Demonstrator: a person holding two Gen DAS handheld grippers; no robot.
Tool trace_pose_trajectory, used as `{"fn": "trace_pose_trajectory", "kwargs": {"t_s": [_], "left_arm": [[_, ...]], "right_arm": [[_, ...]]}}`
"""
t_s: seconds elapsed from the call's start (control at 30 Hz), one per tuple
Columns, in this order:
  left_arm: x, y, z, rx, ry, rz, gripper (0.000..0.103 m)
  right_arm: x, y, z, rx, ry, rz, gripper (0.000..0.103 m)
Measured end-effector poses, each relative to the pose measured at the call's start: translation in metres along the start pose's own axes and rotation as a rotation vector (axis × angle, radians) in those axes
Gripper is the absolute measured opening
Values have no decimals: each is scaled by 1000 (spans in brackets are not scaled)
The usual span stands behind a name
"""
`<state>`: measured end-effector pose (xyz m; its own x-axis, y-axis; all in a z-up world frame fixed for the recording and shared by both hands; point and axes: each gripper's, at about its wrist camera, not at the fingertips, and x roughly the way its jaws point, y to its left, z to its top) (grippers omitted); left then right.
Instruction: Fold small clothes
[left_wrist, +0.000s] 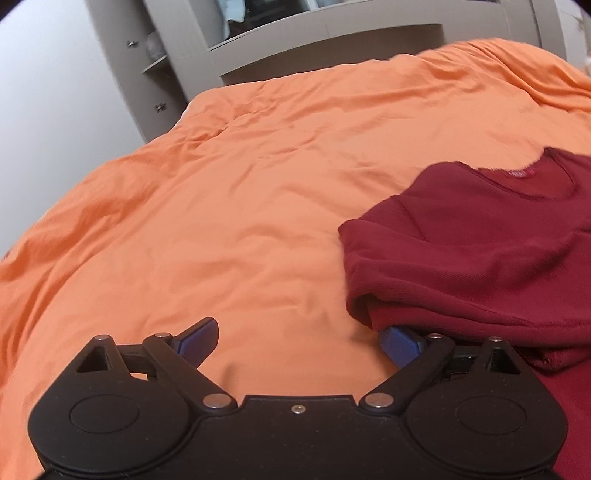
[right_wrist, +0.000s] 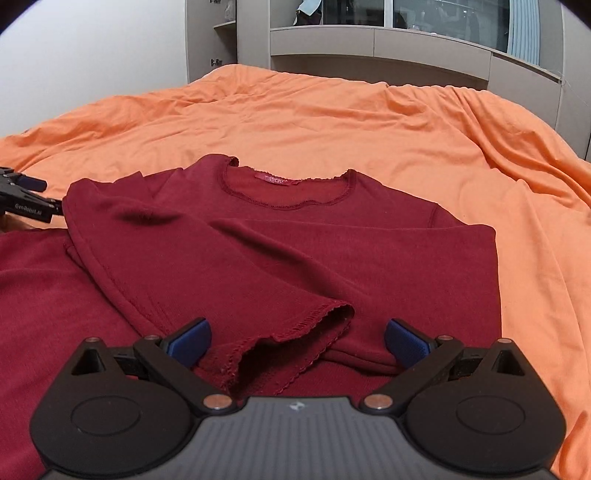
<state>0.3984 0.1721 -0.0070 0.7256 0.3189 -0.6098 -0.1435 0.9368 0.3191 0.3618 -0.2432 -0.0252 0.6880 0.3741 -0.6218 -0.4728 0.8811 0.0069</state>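
A dark red long-sleeved top (right_wrist: 280, 240) lies on the orange bed cover (right_wrist: 332, 118), neckline away from me, with both sleeves folded across its front. One sleeve cuff (right_wrist: 295, 343) lies between the open blue fingers of my right gripper (right_wrist: 298, 341), which holds nothing. In the left wrist view the top (left_wrist: 480, 251) lies at the right. My left gripper (left_wrist: 299, 338) is open and empty over the bare cover, its right finger (left_wrist: 400, 341) at the edge of the top's folded left side. The left gripper also shows in the right wrist view (right_wrist: 26, 195).
The orange cover (left_wrist: 221, 206) spreads wide to the left and far side of the top. A grey headboard unit with shelves (right_wrist: 376, 40) stands behind the bed, and a white wall (left_wrist: 44, 110) is at the left.
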Motion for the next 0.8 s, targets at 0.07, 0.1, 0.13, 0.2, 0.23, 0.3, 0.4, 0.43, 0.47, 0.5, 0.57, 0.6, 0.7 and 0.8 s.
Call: {"fn": "trace_pose_trajectory", "kwargs": {"t_s": [0.07,0.1,0.13,0.2,0.23,0.3,0.4,0.43,0.47,0.5,0.57,0.6,0.7,0.8], "left_arm": [[0,-2,-1,10,-1,-14,95],[1,-4,-1,25,1,-20,94],[3,-6,-1,41,3,-25,94],[6,-13,0,78,5,-28,92],[8,-15,1,92,3,-28,91],[10,-17,4,98,-7,-20,90],[11,-12,7,53,-18,0,90],[12,-9,8,27,-14,7,90],[14,-5,8,-2,-6,12,90],[15,0,7,-31,2,14,90],[19,7,7,-93,29,10,90],[22,11,6,-118,43,6,90],[25,14,5,-156,83,13,91],[26,15,4,-170,102,22,92]], "right_arm": [[-1,-1,0,2,-1,1,103],[-1,-1,0,2,-2,1,103],[-1,-1,0,3,-2,1,103],[0,-2,0,4,-3,2,103],[0,-2,0,4,-4,2,103],[0,-2,0,4,-4,1,103],[0,-2,0,3,-3,1,103],[0,-2,0,4,-3,1,103],[0,-2,0,3,-2,1,103],[0,-2,0,4,-2,2,103],[0,-2,0,4,0,3,103],[0,-2,0,5,1,4,103],[0,-2,0,3,3,3,103],[1,-1,0,2,5,1,103]]}}
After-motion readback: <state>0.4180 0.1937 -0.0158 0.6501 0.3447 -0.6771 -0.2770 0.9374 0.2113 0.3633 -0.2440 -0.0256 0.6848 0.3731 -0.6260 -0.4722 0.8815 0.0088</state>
